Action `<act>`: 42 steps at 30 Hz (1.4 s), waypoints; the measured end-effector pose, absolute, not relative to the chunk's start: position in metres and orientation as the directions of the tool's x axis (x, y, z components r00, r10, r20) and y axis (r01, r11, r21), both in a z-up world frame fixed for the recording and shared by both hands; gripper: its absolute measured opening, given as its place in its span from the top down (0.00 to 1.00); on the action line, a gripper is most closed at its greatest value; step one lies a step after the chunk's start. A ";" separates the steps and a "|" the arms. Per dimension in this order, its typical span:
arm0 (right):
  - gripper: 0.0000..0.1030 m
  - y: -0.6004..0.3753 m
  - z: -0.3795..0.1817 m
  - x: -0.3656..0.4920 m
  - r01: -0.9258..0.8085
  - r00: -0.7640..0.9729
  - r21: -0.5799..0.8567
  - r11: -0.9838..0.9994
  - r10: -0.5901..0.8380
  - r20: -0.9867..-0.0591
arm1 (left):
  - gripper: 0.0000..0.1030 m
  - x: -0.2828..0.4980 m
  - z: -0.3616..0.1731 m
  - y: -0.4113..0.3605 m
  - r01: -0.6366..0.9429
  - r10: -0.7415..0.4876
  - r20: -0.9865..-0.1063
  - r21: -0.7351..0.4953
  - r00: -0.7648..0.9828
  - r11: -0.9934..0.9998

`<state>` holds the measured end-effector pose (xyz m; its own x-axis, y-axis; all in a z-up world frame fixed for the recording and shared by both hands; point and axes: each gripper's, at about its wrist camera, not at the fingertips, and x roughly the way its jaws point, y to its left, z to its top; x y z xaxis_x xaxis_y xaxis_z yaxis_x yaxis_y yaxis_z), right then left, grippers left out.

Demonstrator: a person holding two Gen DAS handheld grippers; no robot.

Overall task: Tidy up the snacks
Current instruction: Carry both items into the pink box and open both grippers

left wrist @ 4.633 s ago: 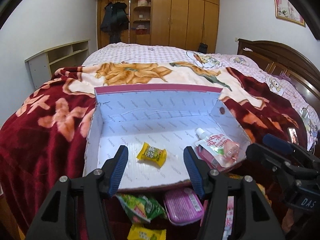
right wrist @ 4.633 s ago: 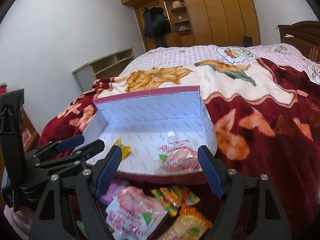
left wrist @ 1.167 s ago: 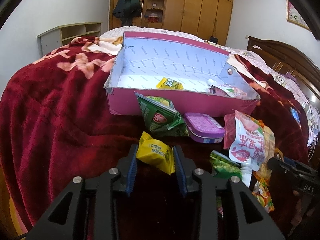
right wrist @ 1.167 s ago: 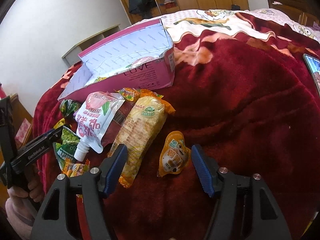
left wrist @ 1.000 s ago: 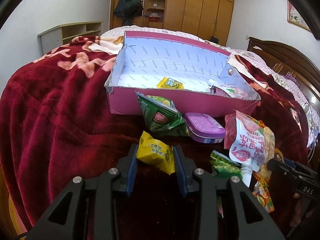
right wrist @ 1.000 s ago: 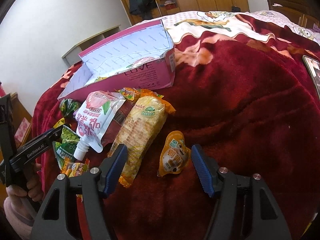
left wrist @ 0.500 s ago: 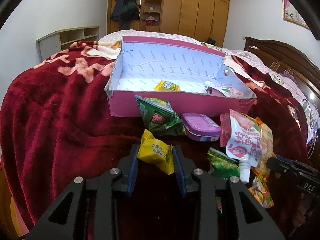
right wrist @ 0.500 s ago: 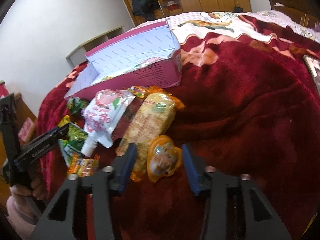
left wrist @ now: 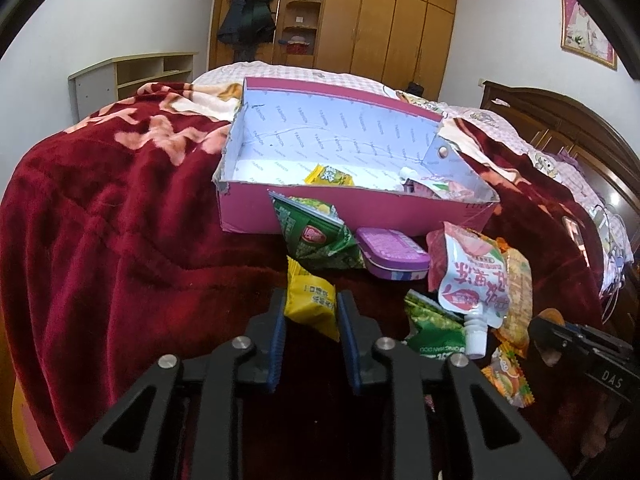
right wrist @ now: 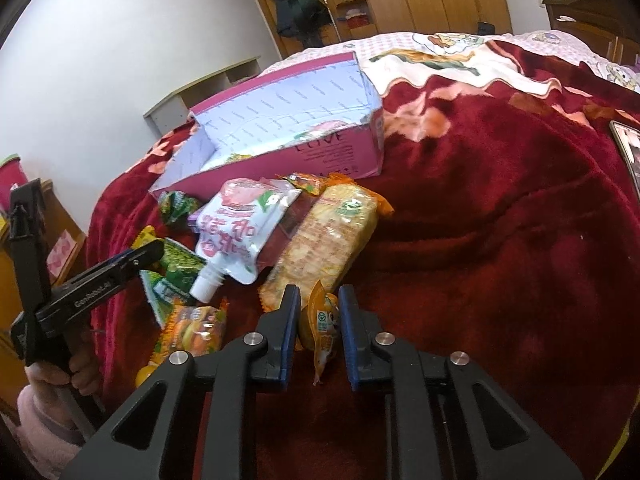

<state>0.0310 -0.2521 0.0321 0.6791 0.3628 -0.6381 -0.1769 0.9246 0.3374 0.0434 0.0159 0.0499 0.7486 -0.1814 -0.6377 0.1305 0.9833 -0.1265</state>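
My left gripper (left wrist: 311,308) has its jaws closing tight on a yellow snack packet (left wrist: 310,290), and the pads press its sides. The right gripper (right wrist: 320,300) has its jaws closing on a small orange jelly cup (right wrist: 322,322), which is pinched upright between the pads. Beyond both lies the open pink box (left wrist: 248,212) on the red blanket, holding a yellow packet (left wrist: 330,176) and a pouch (left wrist: 432,186). In front of it lie a green bag (left wrist: 316,236), a purple tin (left wrist: 390,254), a spouted pouch (right wrist: 236,236) and a cracker pack (right wrist: 328,240).
A phone (right wrist: 628,148) lies on the blanket at the far right. The wooden headboard (left wrist: 560,120) runs along the right and a low shelf (left wrist: 132,76) stands at the back left. A small orange packet (right wrist: 192,328) lies near a person's hand (right wrist: 60,376).
The right jaws, wide apart around the jelly cup a second ago, have closed onto it. The left jaws have squeezed the yellow packet tighter. Both hands stayed about where they were.
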 end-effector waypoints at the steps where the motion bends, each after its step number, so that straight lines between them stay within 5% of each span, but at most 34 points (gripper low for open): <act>1: 0.79 -0.252 0.034 0.030 -0.185 0.682 0.336 0.924 0.367 -0.633 | 0.77 0.043 0.051 0.016 0.134 -0.187 -0.636 -0.131 0.749 0.982; 22: 0.79 -0.223 0.074 0.045 -0.305 0.717 0.255 0.918 0.397 -0.573 | 0.78 0.039 0.088 0.015 0.173 -0.223 -0.567 -0.142 0.793 0.975; 42: 0.79 -0.204 0.100 0.106 -0.314 0.741 0.251 0.916 0.402 -0.538 | 0.78 0.125 0.096 0.009 0.138 -0.152 -0.551 -0.068 0.820 0.988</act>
<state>0.1057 -0.2037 0.1002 0.7407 0.4019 -0.5383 -0.3141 0.9155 0.2513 0.1249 0.0085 0.0961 0.8204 -0.1524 -0.5511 0.1376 0.9881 -0.0684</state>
